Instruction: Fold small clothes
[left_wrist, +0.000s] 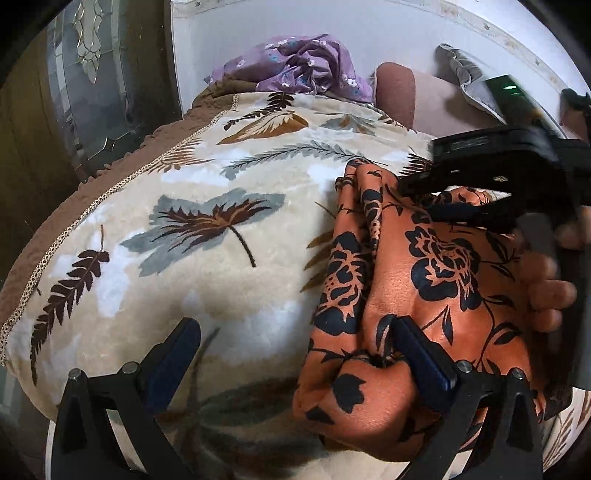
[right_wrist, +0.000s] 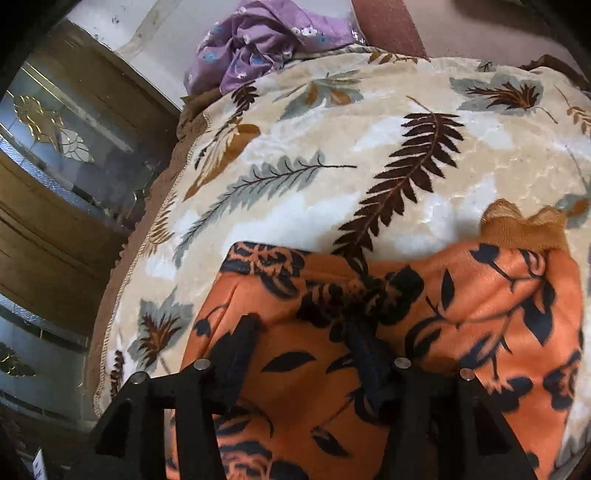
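Observation:
An orange garment (left_wrist: 424, 280) with a black flower print lies bunched on a leaf-patterned blanket (left_wrist: 221, 184). My left gripper (left_wrist: 295, 325) stands wide open: its right finger (left_wrist: 417, 347) presses into a crease of the garment and its left finger is over bare blanket. My right gripper (left_wrist: 443, 199) comes in from the upper right, with a person's hand (left_wrist: 546, 295) behind it. Its own view shows the right gripper (right_wrist: 301, 325) open just above the garment (right_wrist: 480, 302), nothing pinched. A tan ribbed hem (right_wrist: 524, 225) pokes out at the garment's far edge.
A crumpled purple flowered cloth (left_wrist: 303, 70) (right_wrist: 266, 44) lies at the blanket's far end. Behind it are a mauve cushion (left_wrist: 395, 88) and a grey pillow (left_wrist: 465, 74). A wooden door with patterned glass (left_wrist: 92, 74) stands past the blanket's brown border on the left.

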